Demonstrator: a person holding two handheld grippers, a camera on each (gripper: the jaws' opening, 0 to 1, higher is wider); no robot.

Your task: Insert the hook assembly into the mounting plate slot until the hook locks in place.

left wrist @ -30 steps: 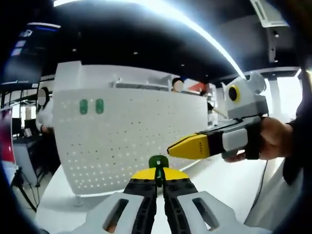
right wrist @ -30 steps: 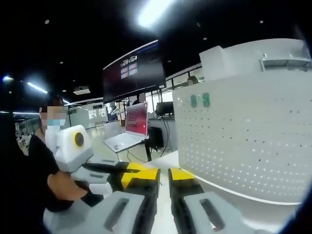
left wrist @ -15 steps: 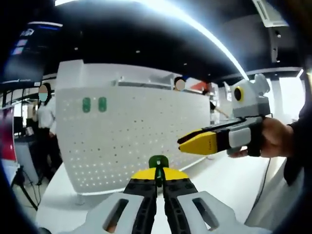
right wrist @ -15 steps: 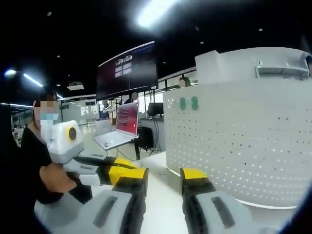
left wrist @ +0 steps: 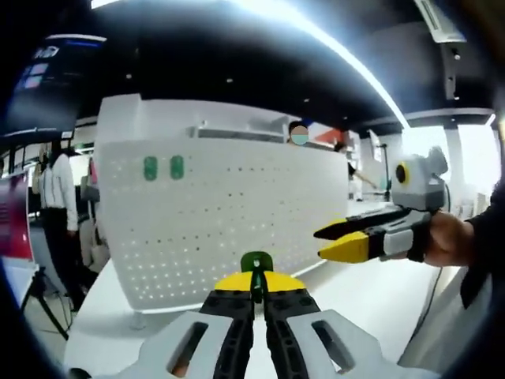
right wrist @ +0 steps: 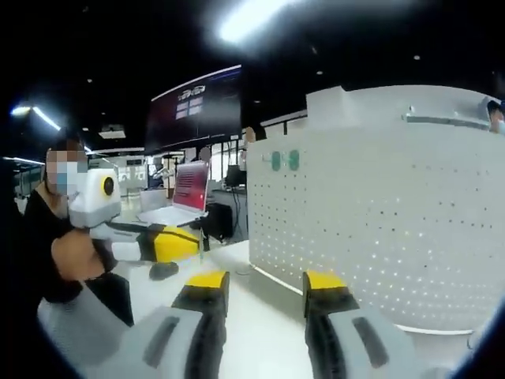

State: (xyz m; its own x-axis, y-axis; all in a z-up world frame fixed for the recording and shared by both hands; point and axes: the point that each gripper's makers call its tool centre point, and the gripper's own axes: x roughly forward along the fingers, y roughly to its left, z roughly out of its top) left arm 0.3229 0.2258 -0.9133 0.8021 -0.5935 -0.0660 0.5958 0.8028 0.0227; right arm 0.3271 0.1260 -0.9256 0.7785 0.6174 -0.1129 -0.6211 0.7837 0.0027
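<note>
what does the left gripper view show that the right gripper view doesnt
Left gripper view: the green hook pinched in the closed left tongs, and the right tongs open in a hand.

Right gripper view: a laptop on a table, a dark wall screen, and its own tongs spread open and empty.

Both: the white perforated mounting plate with two green pieces near its top corner.
</note>
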